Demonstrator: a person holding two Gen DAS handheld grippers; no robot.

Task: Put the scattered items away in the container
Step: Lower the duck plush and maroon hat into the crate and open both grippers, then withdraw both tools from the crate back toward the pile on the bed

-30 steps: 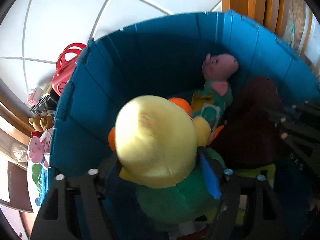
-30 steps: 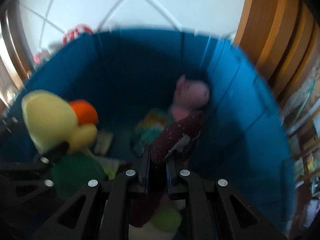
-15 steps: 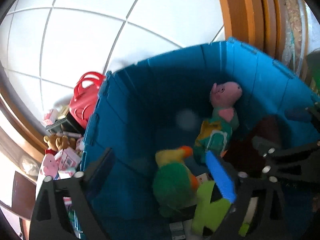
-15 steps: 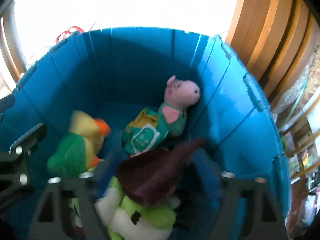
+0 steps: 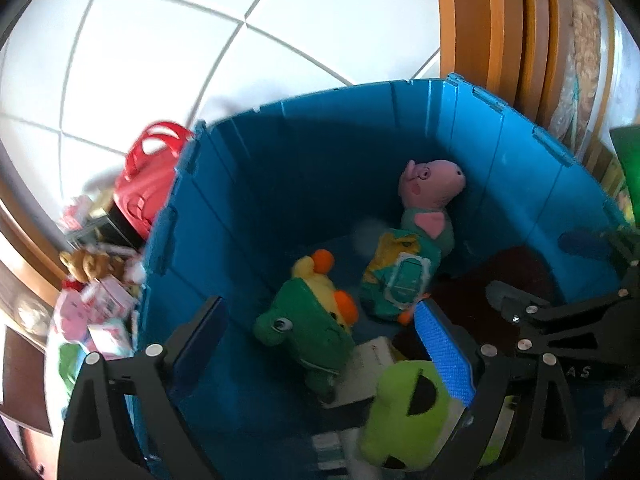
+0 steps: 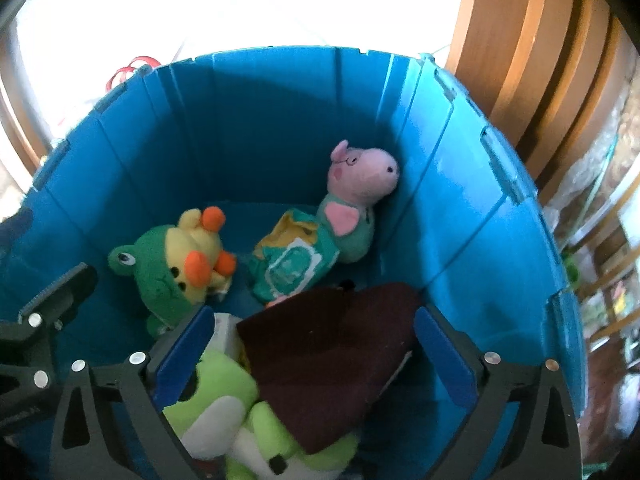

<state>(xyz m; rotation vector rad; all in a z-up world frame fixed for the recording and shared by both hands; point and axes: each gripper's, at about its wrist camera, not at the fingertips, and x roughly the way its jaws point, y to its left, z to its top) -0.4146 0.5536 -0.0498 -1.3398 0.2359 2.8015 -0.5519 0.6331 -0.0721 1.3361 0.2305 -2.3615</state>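
Both grippers hang over the blue container [image 6: 460, 208]. The left gripper [image 5: 320, 340] has jaws spread wide, empty. The right gripper [image 6: 316, 344] has just been opening; the maroon cloth [image 6: 332, 364] lies loose between its jaws, perhaps hiding more. The duck plush [image 5: 316, 316] and pig plush [image 6: 352, 200] lie inside; toys [image 5: 96, 304] outside look blurred.

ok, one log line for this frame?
left tongs: open, empty | right tongs: just opened, dark red cloth released | duck plush in blue bin
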